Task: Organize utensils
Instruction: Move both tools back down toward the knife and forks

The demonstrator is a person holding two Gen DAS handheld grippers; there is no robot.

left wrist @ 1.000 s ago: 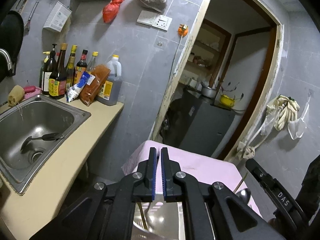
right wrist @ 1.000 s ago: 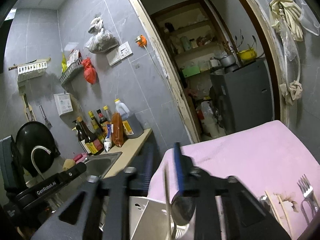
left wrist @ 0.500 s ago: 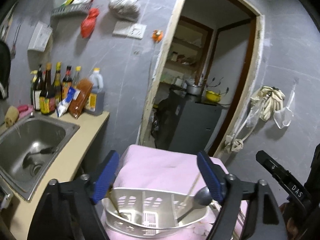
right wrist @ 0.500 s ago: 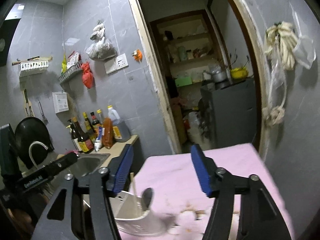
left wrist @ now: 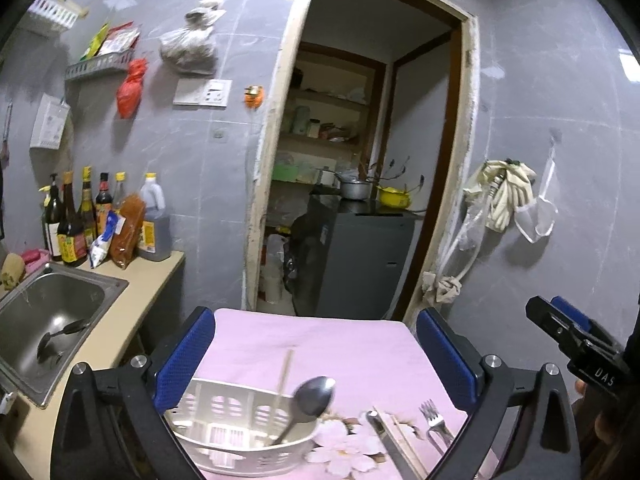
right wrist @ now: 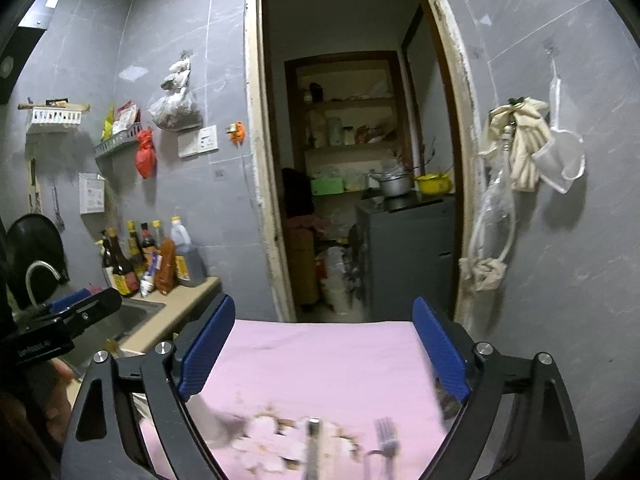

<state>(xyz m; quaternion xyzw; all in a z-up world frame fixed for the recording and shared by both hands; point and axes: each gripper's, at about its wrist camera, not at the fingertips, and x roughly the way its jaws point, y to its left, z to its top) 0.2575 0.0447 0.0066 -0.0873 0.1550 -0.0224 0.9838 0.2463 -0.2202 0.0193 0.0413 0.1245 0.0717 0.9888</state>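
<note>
A white slotted utensil basket (left wrist: 240, 444) sits on the pink tablecloth (left wrist: 320, 340), low in the left wrist view. A metal spoon (left wrist: 312, 398) and a thin chopstick (left wrist: 286, 376) lean inside it. To its right lie a fork (left wrist: 434, 420) and a flat pair of chopsticks with a metal-handled piece (left wrist: 394, 440). My left gripper (left wrist: 316, 324) hangs above and behind the basket, its jaws opening wide with nothing between them. My right gripper (right wrist: 324, 316) is likewise opening and holds nothing, above the blurred fork (right wrist: 386, 440) and metal handle (right wrist: 314, 444).
A steel sink (left wrist: 100, 280) with a ladle in it is at the left, sauce bottles (left wrist: 80, 220) behind it. Beyond the table is a doorway with a grey cabinet (left wrist: 360, 256). Gloves and a bag hang on the right wall (left wrist: 508, 192).
Both grippers went from nearly shut to wide open and drew back and up from the basket. The spoon and chopstick now stand free in it.
</note>
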